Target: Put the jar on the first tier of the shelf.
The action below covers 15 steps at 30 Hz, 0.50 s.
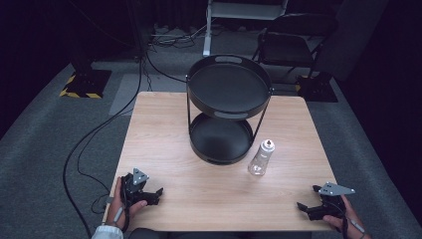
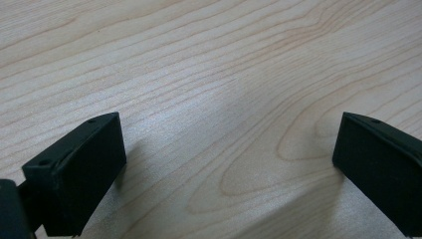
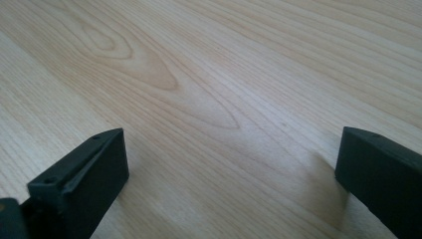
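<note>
Both hand-held grippers are resting at the near edge of the pale wood-grain worktop (image 1: 169, 149). Left gripper (image 1: 155, 195) is sitting well to the near left of the clear plastic bottle with the small cap (image 1: 262, 157), and right gripper (image 1: 304, 207) is sitting to the bottle's near right. On each, the jaws are standing wide apart with nothing between them; the gripper views are showing bare wood grain between the black jaws.

The bottle is standing upright, just beside the lower tray of the black two-tier round metal tray stand (image 1: 228, 107), on the stand's right side and nearer the person.

Judged risks from this position: the bottle is tall and narrow, so a sideways nudge from one jaw is likely to be tipping it over. Clear, smooth plastic may be slipping if gripped near the cap. The stand's thin upright rods are sitting close to the bottle, so an approach from behind it may be striking them.

Beyond the stand, grey carpet, loose black cables (image 1: 99, 129), a dark folding chair (image 1: 291, 42) and a yellow-striped base (image 1: 85, 83) are surrounding the worktop in a dim room.
</note>
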Each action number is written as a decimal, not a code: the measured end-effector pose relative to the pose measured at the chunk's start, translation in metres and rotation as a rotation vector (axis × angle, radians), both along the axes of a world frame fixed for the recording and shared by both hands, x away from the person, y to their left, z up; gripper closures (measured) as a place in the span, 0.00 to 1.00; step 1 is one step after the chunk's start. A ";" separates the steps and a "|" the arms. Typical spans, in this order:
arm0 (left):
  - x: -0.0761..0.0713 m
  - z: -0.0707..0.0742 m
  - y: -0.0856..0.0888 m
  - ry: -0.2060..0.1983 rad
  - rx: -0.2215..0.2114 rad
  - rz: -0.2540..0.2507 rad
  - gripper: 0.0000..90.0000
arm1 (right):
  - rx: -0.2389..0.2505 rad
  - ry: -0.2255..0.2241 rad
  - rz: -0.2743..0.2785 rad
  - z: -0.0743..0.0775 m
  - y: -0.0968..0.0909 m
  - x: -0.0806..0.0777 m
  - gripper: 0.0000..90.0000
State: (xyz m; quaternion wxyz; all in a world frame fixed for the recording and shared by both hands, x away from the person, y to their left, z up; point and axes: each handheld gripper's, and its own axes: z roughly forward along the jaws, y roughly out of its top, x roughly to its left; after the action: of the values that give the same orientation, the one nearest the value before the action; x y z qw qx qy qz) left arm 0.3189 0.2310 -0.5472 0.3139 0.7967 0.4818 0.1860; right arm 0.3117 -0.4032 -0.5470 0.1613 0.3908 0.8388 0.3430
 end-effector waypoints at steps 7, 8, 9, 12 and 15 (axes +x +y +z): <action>0.000 0.000 0.000 0.001 0.000 0.000 0.00 | -0.032 0.004 -0.042 0.005 -0.004 0.003 0.03; 0.000 0.000 0.000 0.000 0.000 -0.001 0.00 | -0.023 0.008 -0.045 0.006 -0.005 0.003 0.03; 0.000 0.000 0.000 0.000 -0.001 -0.001 0.00 | -0.024 0.002 -0.050 0.007 -0.005 0.002 0.03; 0.000 0.000 0.000 0.001 0.000 -0.001 0.00 | -0.021 -0.002 -0.042 0.011 -0.004 0.001 0.03; 0.000 0.000 0.000 0.000 0.000 -0.001 0.00 | -0.025 -0.011 -0.045 0.014 -0.002 0.002 0.03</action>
State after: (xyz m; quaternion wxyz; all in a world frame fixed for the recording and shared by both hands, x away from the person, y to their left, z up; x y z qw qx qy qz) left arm 0.3190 0.2310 -0.5472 0.3140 0.7969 0.4816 0.1857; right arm 0.3133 -0.4047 -0.5326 0.1786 0.4056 0.8331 0.3309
